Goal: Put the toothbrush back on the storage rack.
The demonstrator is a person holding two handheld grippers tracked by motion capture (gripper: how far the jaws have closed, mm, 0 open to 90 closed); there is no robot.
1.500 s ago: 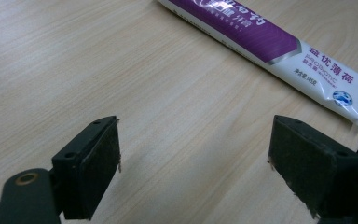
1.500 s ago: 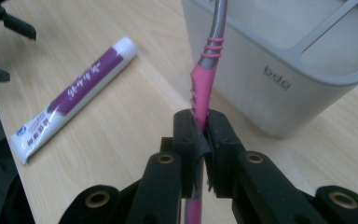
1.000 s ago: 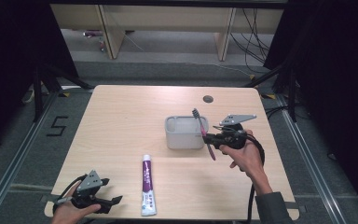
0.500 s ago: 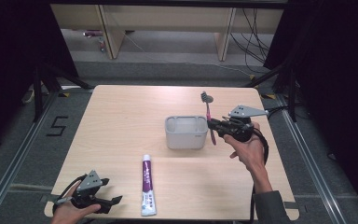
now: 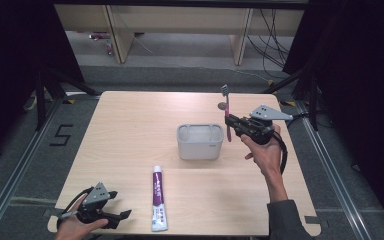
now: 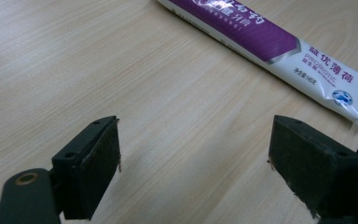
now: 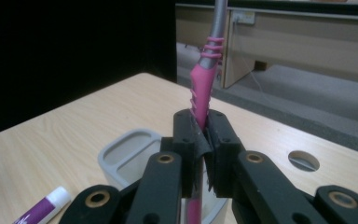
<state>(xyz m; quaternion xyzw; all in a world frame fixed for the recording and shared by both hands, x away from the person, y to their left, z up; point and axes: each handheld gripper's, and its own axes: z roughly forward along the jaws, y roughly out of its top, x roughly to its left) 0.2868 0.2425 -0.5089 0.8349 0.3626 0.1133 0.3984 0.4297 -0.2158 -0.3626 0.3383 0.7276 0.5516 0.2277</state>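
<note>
Toothbrush (image 5: 227, 116) upright between right gripper (image 5: 236, 123) jaws

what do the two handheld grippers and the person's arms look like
Both grippers, the left gripper and the right gripper, are black, each with two flat, pad-faced jaws on linked arms with brass-coloured pivots. Each is topped by a grey three-cornered plate with small dots. A black cable loops from the right one. The right forearm ends in a dark grey sleeve.
</note>
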